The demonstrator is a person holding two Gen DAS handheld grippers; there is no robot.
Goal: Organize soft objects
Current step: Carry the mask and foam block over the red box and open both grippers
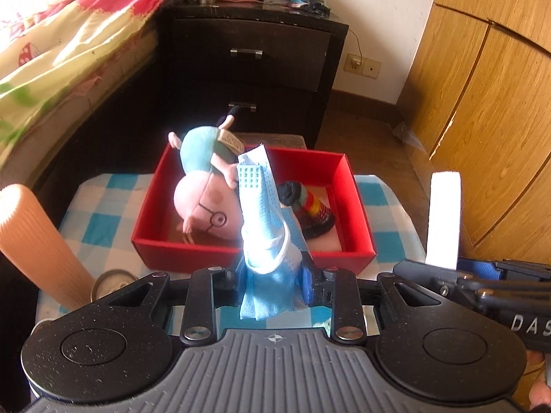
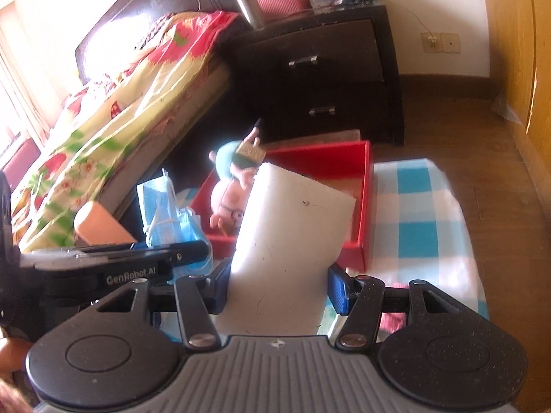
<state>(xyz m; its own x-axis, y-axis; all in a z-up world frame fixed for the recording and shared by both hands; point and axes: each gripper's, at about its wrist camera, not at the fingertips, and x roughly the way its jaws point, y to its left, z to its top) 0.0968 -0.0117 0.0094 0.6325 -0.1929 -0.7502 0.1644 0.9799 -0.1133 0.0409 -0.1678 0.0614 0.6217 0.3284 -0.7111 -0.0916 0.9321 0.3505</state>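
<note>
A red box (image 1: 248, 253) stands on a blue-and-white checked cloth (image 1: 103, 199). In it lie a pink pig plush in a blue top (image 1: 206, 203) and a striped sock (image 1: 311, 206). My left gripper (image 1: 270, 277) is shut on a blue face mask (image 1: 260, 206) and holds it upright in front of the box. My right gripper (image 2: 279, 284) is shut on a white foam block (image 2: 292, 237), upright just before the box (image 2: 365, 203). The mask (image 2: 165, 206) and the left gripper (image 2: 113, 258) show at the left of the right wrist view. The foam (image 1: 444, 216) shows at the right of the left wrist view.
An orange ribbed cylinder (image 1: 31, 241) and a round metal lid (image 1: 112, 284) sit on the cloth at the left. A bed with a floral quilt (image 1: 51, 51) is to the left, a dark nightstand (image 1: 255, 58) behind the box, wooden wardrobe doors (image 1: 489, 110) to the right.
</note>
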